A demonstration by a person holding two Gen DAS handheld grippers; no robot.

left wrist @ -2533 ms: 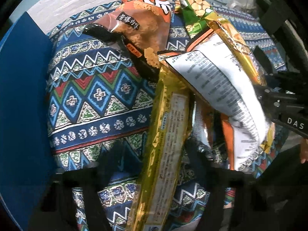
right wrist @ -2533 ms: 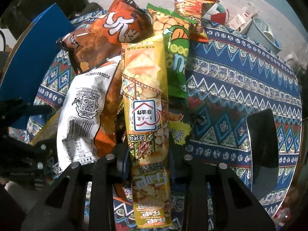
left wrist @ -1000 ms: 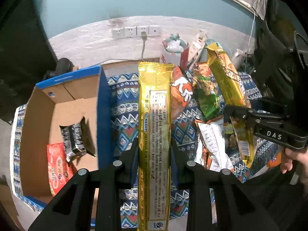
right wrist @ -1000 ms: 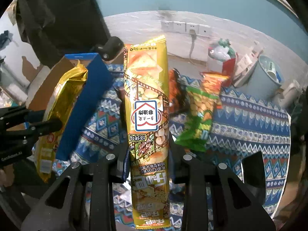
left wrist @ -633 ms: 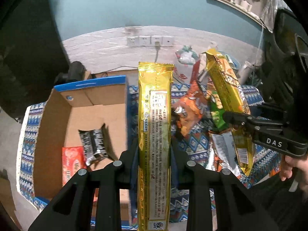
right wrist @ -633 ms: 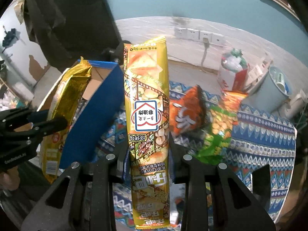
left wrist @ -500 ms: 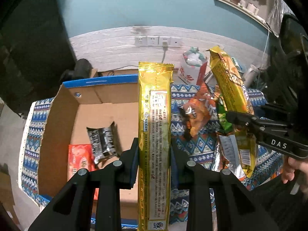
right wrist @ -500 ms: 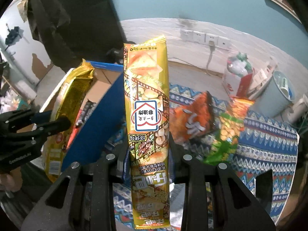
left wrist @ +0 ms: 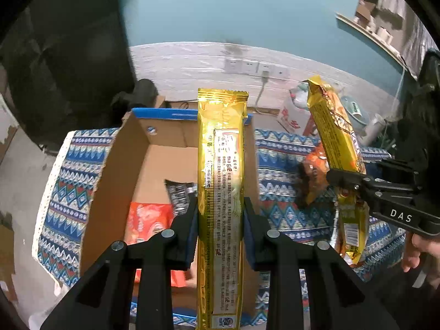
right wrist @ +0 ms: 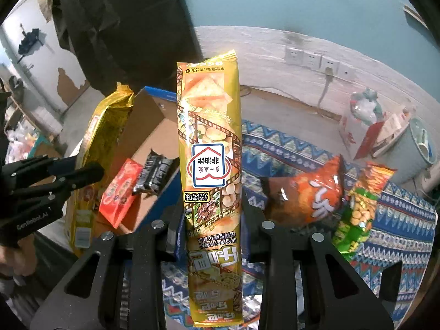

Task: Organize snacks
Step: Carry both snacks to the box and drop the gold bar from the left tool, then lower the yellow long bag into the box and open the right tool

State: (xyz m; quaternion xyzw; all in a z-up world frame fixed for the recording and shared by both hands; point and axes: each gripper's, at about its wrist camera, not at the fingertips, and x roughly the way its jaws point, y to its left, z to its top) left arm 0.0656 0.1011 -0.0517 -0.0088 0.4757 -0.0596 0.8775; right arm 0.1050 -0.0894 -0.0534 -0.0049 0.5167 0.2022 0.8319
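Left gripper [left wrist: 220, 214]: jaws pressed onto a long gold snack pack [left wrist: 221, 192], gripped near its lower half, printed back side toward the camera; the pack stands up over the cardboard box [left wrist: 118, 165].
Right gripper [right wrist: 213, 220]: jaws clamped on a second long yellow snack pack [right wrist: 210, 165] with a film-strip picture and a white house-shaped label; it is held just right of the box's blue side wall.
Cardboard box: open, brown inside, blue outside, sitting on the patterned cloth [left wrist: 74, 181].
Inside the box: a red-orange packet [left wrist: 148, 222] lies on the floor of the box, a dark striped packet [left wrist: 180, 192] just beyond it.
Right of the box, on the cloth: an orange chip bag [right wrist: 310, 192], then a green snack bag [right wrist: 357, 217] with an orange-topped pack behind it.
Behind the box: pale wall with a row of sockets [left wrist: 253, 67].
Far right of the box: a white bag [right wrist: 360, 121] and a pale bucket [right wrist: 423, 140] on the floor.
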